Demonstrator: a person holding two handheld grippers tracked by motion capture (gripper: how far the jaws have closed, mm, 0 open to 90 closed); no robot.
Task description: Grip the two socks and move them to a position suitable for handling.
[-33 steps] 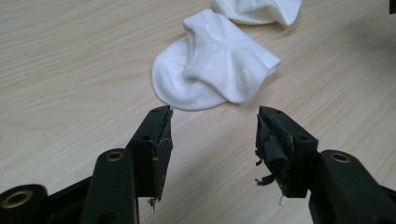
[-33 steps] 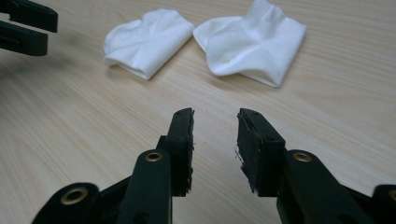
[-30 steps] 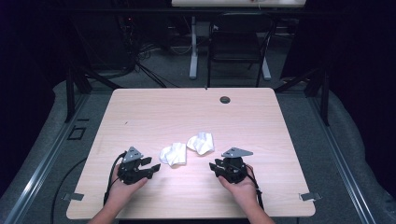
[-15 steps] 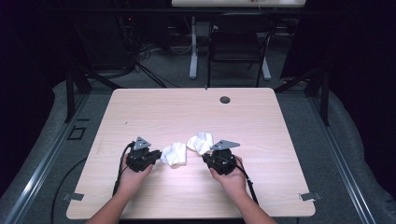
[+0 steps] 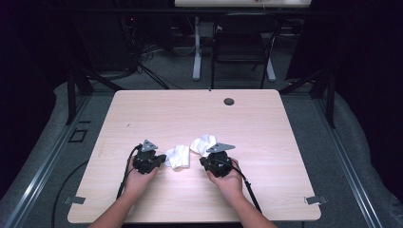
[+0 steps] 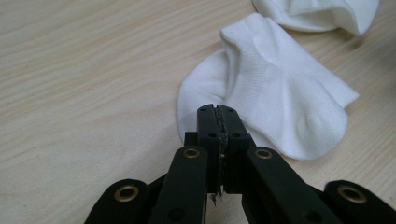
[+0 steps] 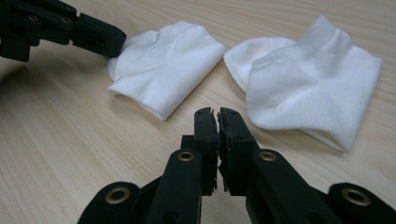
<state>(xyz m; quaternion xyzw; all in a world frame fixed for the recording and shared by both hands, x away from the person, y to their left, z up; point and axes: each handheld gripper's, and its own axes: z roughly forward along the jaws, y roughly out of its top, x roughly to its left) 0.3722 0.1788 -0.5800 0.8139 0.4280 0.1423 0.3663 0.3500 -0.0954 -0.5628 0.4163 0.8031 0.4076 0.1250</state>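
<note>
Wood table (image 5: 285, 156), near centre: two soft, light socks, left sock (image 6: 275, 93) and right sock (image 7: 313, 79). My left gripper (image 6: 218, 109) and right gripper (image 7: 218, 113), jaws together, empty. I judge the ribbed cuff (image 7: 320, 32) the best hold.

Left gripper (image 6: 218, 109): jaws pressed together, held low in the left hand (image 5: 138, 176).
Right gripper (image 7: 218, 113): jaws closed, empty.
</note>
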